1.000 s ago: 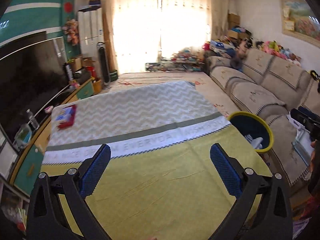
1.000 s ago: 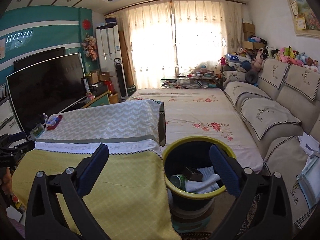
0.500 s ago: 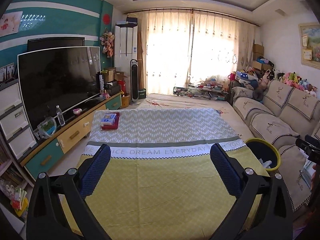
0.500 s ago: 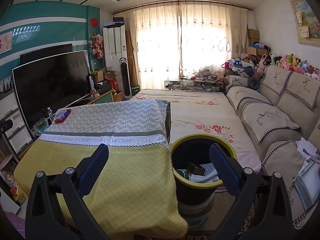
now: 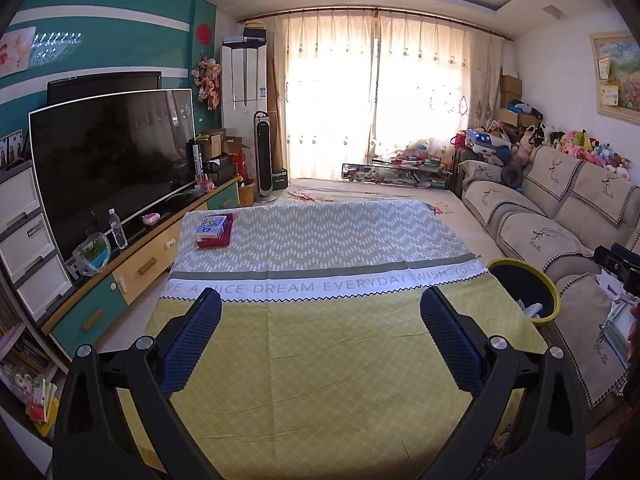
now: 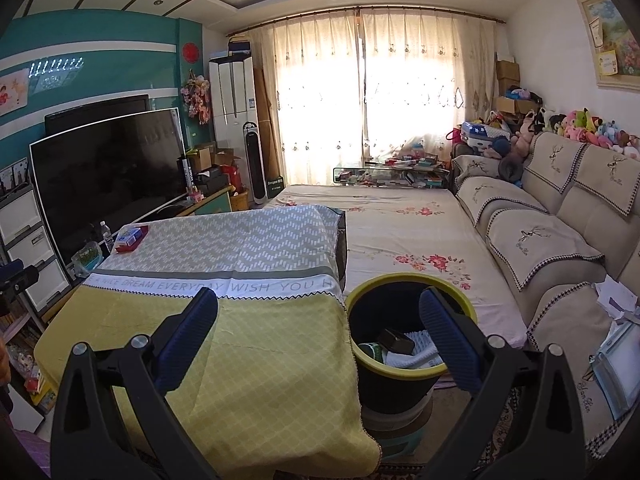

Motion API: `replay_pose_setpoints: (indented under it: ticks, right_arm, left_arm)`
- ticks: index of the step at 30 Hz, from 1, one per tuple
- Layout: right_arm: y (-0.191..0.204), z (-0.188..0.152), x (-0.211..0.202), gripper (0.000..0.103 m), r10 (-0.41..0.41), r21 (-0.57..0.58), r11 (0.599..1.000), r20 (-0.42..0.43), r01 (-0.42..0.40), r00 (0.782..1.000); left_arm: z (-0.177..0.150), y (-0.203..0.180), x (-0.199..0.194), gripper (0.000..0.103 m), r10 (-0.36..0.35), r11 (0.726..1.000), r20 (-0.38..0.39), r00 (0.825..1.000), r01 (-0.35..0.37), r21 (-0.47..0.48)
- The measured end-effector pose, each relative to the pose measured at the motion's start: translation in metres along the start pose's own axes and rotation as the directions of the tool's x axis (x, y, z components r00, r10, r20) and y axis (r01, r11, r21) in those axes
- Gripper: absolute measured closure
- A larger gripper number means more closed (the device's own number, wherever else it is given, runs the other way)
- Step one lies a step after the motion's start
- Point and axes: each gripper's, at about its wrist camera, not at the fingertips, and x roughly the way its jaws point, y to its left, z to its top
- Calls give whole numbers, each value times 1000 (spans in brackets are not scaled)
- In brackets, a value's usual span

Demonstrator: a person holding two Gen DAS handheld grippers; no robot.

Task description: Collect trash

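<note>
A black trash bin with a yellow rim (image 6: 412, 280) stands at the table's right edge; it holds a dark box, a green-lidded item and white cloth. It also shows in the left wrist view (image 5: 554, 292). A red and blue box (image 5: 215, 230) lies on the far left of the table cloth (image 5: 320, 360), also seen in the right wrist view (image 6: 131, 238). My left gripper (image 5: 320, 320) is open and empty above the near yellow part of the cloth. My right gripper (image 6: 318, 316) is open and empty, held above the bin's near left side.
A TV (image 5: 112, 160) on a low cabinet (image 5: 132, 276) runs along the left. A sofa (image 5: 560, 220) with plush toys lines the right wall. A floral mat (image 6: 408, 232) lies beyond the table. Papers (image 6: 616, 344) lie on the near sofa seat.
Both grippers have risen and tilted up, so more of the room shows. The left one pulled back from the table. Both stayed open and empty.
</note>
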Motion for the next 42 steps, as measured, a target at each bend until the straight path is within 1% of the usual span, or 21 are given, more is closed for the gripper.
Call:
replay_pose_setpoints:
  ticks: [7, 22, 42]
  right_arm:
    - [1, 2, 3, 7, 3, 0, 1000, 0, -3, 1000]
    - [2, 4, 7, 7, 2, 5, 1000, 2, -2, 1000]
    - [0, 3, 10, 7, 4, 8, 1000, -6, -4, 1000]
  left_arm:
    - [-2, 3, 8, 5, 1, 1000, -18, 1000, -1, -9]
    - [-3, 2, 7, 5, 2, 1000, -10, 1000, -2, -5]
    - [-5, 4, 12, 5, 4, 1000, -22, 1000, -4, -1]
